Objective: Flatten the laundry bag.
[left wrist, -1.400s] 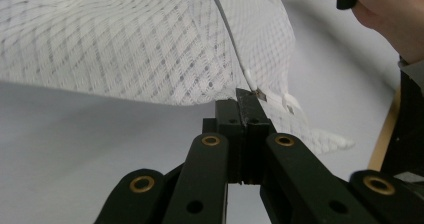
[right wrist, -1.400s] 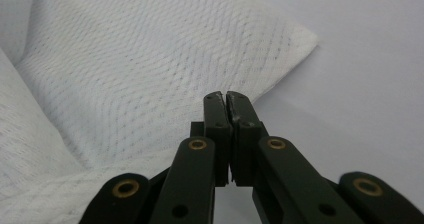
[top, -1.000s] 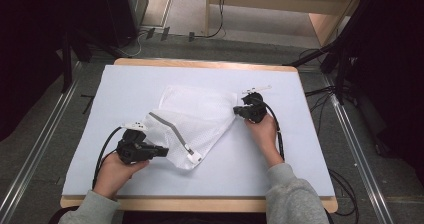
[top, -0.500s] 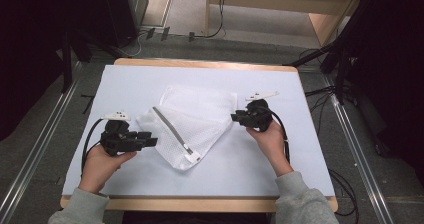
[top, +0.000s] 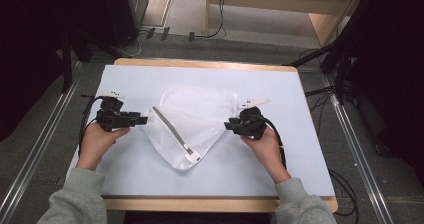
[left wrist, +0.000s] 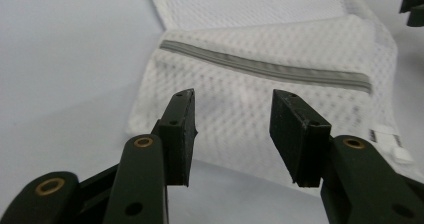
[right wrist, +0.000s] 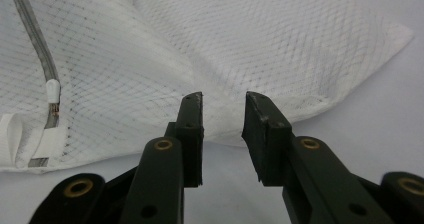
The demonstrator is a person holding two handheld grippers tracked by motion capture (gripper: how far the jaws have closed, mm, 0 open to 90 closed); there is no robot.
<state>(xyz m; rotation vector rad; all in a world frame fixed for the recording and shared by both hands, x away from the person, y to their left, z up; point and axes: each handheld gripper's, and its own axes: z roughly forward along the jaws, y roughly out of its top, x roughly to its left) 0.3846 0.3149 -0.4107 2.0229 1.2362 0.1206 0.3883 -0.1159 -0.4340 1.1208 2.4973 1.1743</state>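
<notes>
Since a second ago: both my claws let go of the mesh bag [top: 192,121] and drew back off it.
Left claw [left wrist: 232,129]: jaws just opened, spread, nothing between them; bag ahead, apart.
Right claw [right wrist: 223,129]: jaws spread, empty, just short of the bag's edge.
Bag: folded into a triangle, flat mid-table [top: 280,184], grey zipper [top: 170,129] up.
Reading: this fold looks done; next needs a fresh grip.

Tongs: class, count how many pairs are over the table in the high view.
2. The left tongs sit beside the mesh bag's left edge; the right tongs sit at its right edge.
</notes>
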